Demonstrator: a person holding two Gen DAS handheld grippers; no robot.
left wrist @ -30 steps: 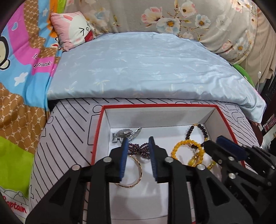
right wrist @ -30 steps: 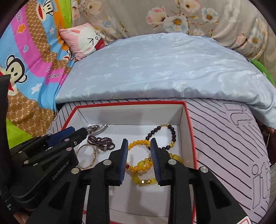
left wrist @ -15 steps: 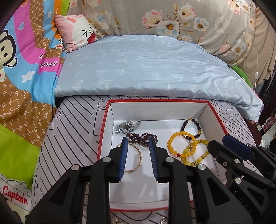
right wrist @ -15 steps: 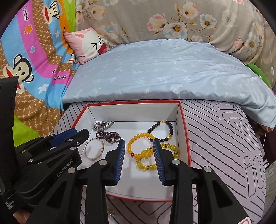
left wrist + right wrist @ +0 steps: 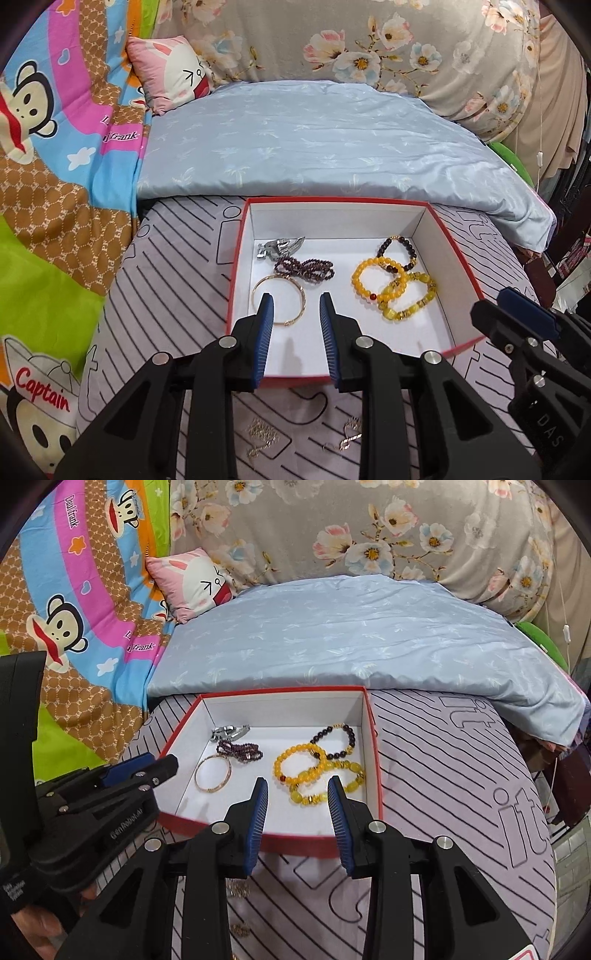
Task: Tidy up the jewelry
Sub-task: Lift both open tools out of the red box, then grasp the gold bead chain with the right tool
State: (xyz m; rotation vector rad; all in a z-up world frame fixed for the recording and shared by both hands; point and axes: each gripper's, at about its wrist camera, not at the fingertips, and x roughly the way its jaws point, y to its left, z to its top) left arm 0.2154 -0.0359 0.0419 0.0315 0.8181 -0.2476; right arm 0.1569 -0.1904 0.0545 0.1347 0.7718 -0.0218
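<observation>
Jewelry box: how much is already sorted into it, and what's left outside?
Done: the red box holds a gold bangle, purple bead strand, silver piece, yellow bead bracelets and a dark bead bracelet. In hand: nothing; the left tool and right tool stand open and empty. Left: thin gold chains on the striped sheet in front of the box.

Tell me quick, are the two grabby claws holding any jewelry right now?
Left gripper: open, fingers apart with nothing between them, above the red box.
Right gripper: open, nothing held, bracelets lie in the box below.
</observation>
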